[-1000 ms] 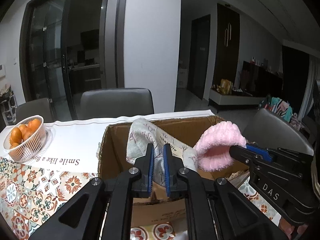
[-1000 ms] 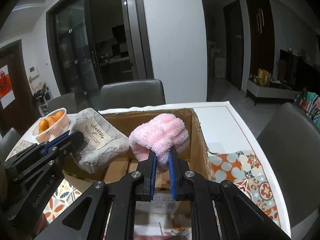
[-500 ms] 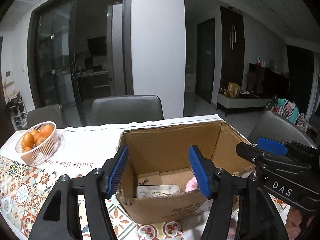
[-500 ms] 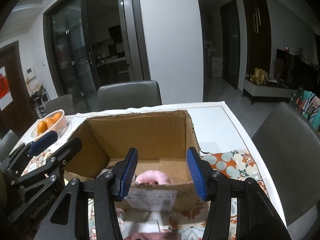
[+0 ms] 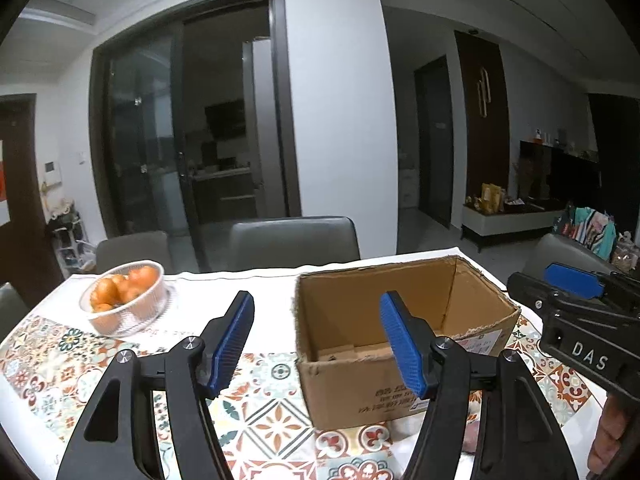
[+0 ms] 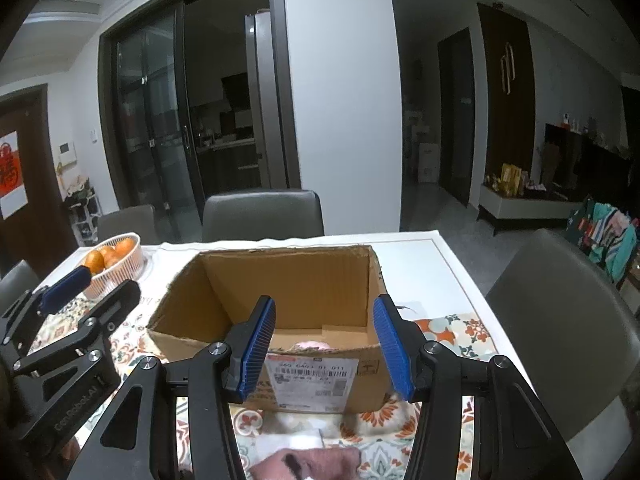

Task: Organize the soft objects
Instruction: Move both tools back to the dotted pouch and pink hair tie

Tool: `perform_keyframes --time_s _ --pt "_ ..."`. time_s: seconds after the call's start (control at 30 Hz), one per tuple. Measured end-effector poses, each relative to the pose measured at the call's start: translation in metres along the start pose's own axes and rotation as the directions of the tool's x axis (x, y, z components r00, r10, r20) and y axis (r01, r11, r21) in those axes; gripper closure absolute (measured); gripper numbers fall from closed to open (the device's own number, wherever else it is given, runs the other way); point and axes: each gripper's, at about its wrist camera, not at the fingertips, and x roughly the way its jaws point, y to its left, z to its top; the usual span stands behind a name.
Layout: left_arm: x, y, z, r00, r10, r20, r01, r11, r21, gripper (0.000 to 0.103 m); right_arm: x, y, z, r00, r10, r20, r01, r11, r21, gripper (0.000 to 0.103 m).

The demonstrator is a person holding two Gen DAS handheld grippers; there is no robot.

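Note:
An open cardboard box (image 5: 400, 384) (image 6: 320, 280) stands on the patterned table. A pink fluffy item (image 6: 312, 346) lies inside it, just showing over the near wall. My left gripper (image 5: 320, 344) is open and empty, held in front of the box's left corner. My right gripper (image 6: 326, 344) is open and empty, held in front of the box's near wall. Another pinkish soft item (image 6: 308, 462) lies on the table below the right gripper, and a pinkish thing shows in the left wrist view (image 5: 472, 436) near the box. The patterned cloth is hidden.
A white basket of oranges (image 5: 124, 300) (image 6: 112, 262) stands at the table's far left. Grey chairs (image 5: 292, 240) (image 6: 560, 320) stand behind and to the right of the table. The right gripper's body (image 5: 580, 336) is at the right of the left view.
Both grippers opened and let the patterned cloth and the pink fluffy item drop into the box. Both then drew back toward me, the left one shifting left.

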Motion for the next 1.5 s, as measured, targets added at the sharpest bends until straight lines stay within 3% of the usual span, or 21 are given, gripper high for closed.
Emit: perform_keyframes --time_s 0.47,0.67,1.03,1.5 --pt "-0.057 0.014 -0.009 0.999 0.053 0.004 -0.053 0.999 -0.009 0.035 -0.049 0.016 -0.018 0.999 0.026 0.025 -0.026 1.0 -0.001 0.05" --pt "-0.079 0.019 -0.027 0.997 0.071 -0.007 -0.071 0.997 -0.013 0.034 -0.063 0.019 -0.034 1.0 0.028 0.015 -0.028 1.0 0.003 0.05" --pt "-0.103 0.03 -0.067 0.994 0.067 -0.091 -0.072 0.996 -0.053 0.033 -0.081 0.029 -0.069 0.997 0.065 -0.028 -0.065 0.998 0.002 0.05" --pt "-0.108 0.045 -0.122 0.979 0.042 -0.2 -0.057 0.996 -0.066 0.033 -0.074 0.057 -0.113 0.984 0.128 -0.127 -0.135 0.99 -0.046 0.05"
